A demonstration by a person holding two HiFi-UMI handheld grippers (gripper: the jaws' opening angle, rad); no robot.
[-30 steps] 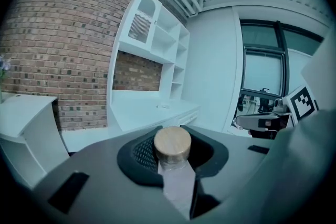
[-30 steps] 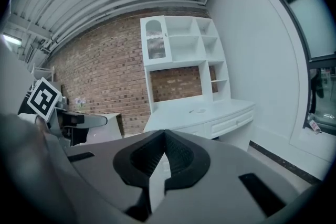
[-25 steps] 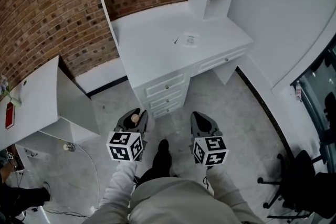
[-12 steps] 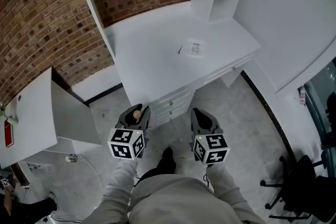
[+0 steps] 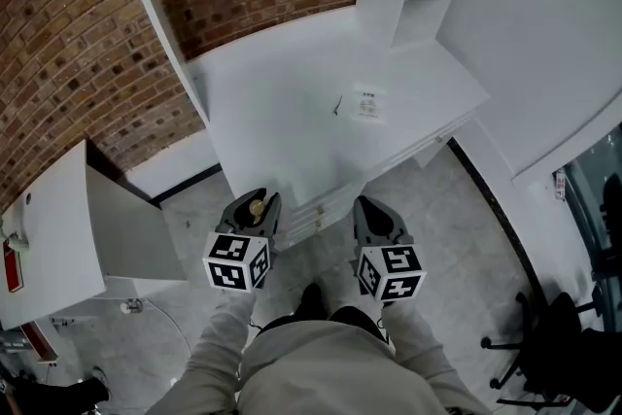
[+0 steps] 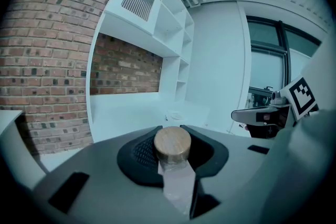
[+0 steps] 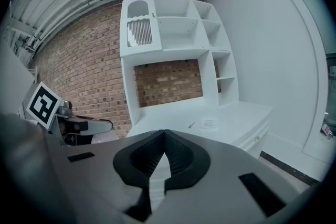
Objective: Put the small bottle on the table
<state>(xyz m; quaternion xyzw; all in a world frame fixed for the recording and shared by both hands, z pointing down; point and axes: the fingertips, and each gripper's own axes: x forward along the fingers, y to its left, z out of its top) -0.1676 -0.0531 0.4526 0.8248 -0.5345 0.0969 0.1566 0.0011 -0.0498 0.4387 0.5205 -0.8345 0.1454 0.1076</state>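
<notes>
A: Well, where is the small bottle (image 6: 174, 165) held at present?

B: It is clamped, cork stopper (image 6: 172, 142) uppermost, between the jaws of the left gripper (image 5: 255, 201). The jaws are closed part-way onto its clear body just under the stopper. It is carried close to the front edge of the white desk (image 5: 282, 112). Whether it is already over the top cannot be told.

A: And the right gripper (image 5: 376, 216)?

B: Its jaws are shut tip to tip, nothing is held between them, and it is carried alongside.

A: What could be got wrong from here?

B: If the jaws are opened before the desk top is properly reached, the bottle is likely to be dropped onto the floor (image 5: 466, 238). The body looks smooth, so a slip through the pads is to be feared if the grip is slackened.

A: Anything about the desk itself?

B: If it is set down too near the edge above the drawers (image 5: 316, 214), the bottle could be knocked off. It could be toppled if released at a tilt. The small card (image 5: 367, 102) further back is best avoided.
</notes>
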